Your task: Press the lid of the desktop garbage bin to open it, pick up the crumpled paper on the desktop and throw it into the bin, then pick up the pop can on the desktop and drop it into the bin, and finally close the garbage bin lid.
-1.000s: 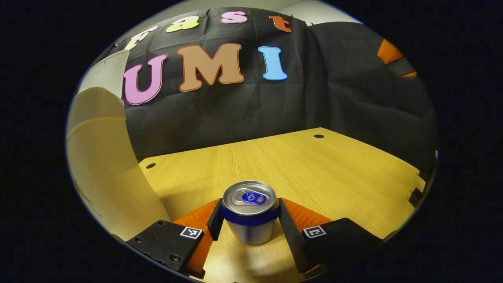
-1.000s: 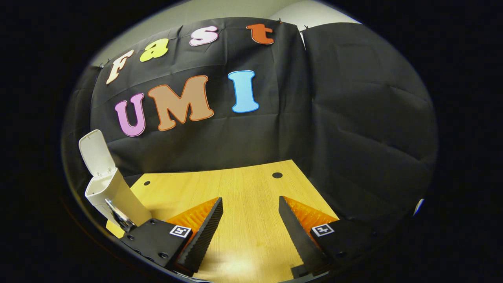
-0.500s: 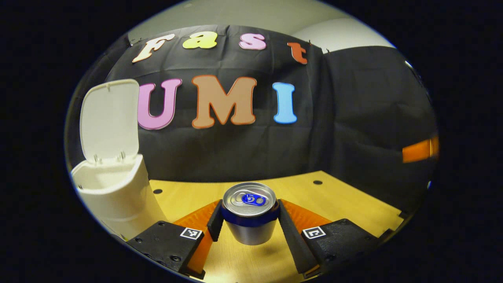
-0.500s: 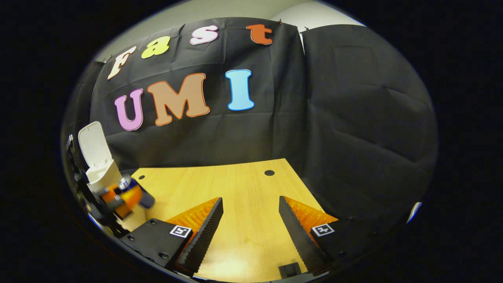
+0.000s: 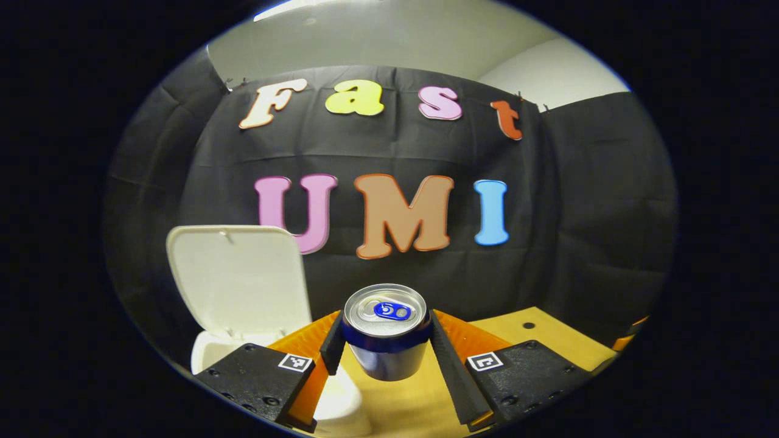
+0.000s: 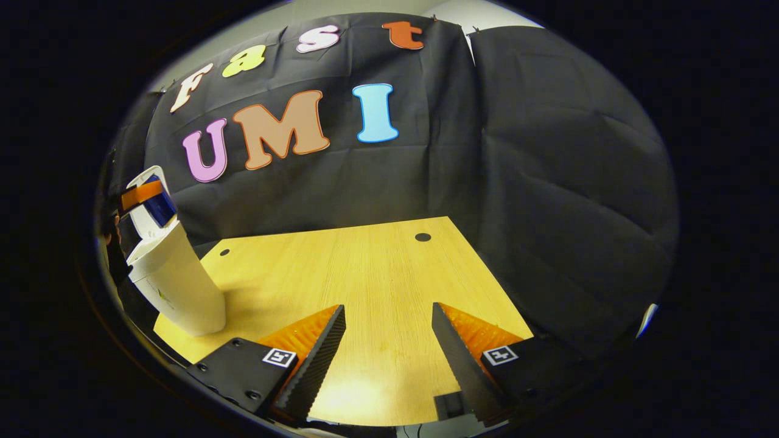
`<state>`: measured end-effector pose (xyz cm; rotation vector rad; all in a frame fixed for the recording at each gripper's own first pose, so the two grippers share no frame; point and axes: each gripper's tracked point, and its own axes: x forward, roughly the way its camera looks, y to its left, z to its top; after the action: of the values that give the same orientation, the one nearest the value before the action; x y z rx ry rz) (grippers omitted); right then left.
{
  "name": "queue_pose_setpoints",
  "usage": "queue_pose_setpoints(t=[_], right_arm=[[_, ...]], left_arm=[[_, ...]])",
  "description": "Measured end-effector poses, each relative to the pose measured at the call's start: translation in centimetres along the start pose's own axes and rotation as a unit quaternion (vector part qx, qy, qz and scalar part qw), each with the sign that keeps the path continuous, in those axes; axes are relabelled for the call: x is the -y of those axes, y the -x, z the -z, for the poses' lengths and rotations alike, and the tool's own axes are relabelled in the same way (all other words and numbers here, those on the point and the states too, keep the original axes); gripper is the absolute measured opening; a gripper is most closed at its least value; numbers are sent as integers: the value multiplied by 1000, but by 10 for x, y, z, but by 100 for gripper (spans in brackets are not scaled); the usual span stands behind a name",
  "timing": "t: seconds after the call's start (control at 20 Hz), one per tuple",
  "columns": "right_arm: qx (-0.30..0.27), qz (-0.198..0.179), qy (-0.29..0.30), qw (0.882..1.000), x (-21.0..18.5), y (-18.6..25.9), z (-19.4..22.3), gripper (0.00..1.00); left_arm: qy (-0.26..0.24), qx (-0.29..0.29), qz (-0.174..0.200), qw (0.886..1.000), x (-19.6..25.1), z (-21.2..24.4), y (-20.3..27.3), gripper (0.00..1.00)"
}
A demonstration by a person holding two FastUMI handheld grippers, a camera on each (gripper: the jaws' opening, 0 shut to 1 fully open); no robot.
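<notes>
While held off the table (image 6: 365, 267), the can (image 5: 385, 331) sits upright between both fingers of the left hand-held gripper (image 5: 385, 350), clamped just under its rim, near and slightly right of the open white bin (image 5: 219, 353) with its lid (image 5: 240, 277) raised. Likely light, thin-walled, smooth and easily dented; grip the round side wall. Right hand-held gripper (image 6: 389, 340): fingers apart, empty, above the table.

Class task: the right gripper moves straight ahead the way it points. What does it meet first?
Probably nothing near: the open right gripper points over bare table toward the black cloth wall. The bin stands well off to its left. Depth is uncertain.
</notes>
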<state>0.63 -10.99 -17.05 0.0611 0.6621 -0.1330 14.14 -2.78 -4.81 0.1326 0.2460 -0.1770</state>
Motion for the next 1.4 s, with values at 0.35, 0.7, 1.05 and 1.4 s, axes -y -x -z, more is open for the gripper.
queue_pose_setpoints(t=[0.35, 0.7, 1.05, 1.4], right_arm=[[4, -20, 2, 1000, -5, -18, -9, 95], [3, -18, -12, 1000, 12, -21, -6, 95], [-10, -1, -48, 999, 39, -20, 9, 95], [-15, 0, -59, 998, 48, -16, 19, 96]], left_arm=[[19, -46, -96, 994, -99, 34, 18, 77], [48, -82, -137, 986, -128, 73, 37, 80], [19, -45, -139, 989, -133, 22, 30, 92], [3, 13, -134, 991, -136, -62, 4, 91]])
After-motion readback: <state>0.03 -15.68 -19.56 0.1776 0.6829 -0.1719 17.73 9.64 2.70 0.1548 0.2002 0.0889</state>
